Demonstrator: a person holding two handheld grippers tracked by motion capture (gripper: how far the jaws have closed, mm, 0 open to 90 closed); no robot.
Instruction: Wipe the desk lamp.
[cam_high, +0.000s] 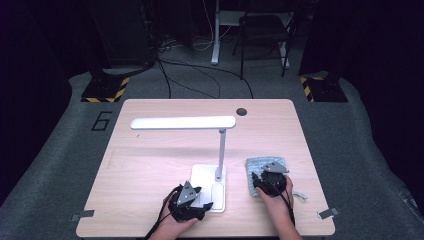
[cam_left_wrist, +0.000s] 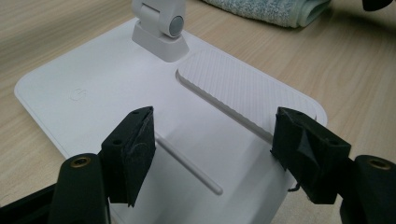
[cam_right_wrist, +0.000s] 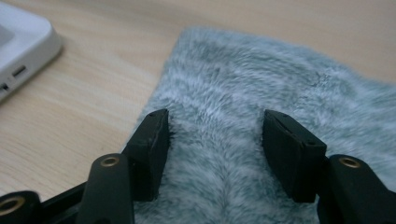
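A white desk lamp stands mid-table, its flat base (cam_high: 200, 175) under a slim post (cam_high: 220, 152) and a long bar head (cam_high: 182, 122). My left gripper (cam_high: 194, 199) hovers over the base's near edge. Seen from the left gripper view, the left gripper (cam_left_wrist: 212, 151) is open above the base (cam_left_wrist: 93, 88), beside its ribbed pad (cam_left_wrist: 238, 84). A folded grey-blue fluffy towel (cam_high: 260, 164) lies right of the lamp. My right gripper (cam_high: 269, 179) is low over it. The right gripper view has the right gripper (cam_right_wrist: 215, 149) open, jaws astride the towel's pile (cam_right_wrist: 243, 79), nothing pinched.
The lamp base's corner with ports (cam_right_wrist: 18, 46) lies left of the towel. A round cable hole (cam_high: 241, 111) sits at the table's far edge. Tape tabs mark the near corners (cam_high: 82, 216) (cam_high: 327, 213). A small pale strip (cam_high: 300, 196) lies by the right hand.
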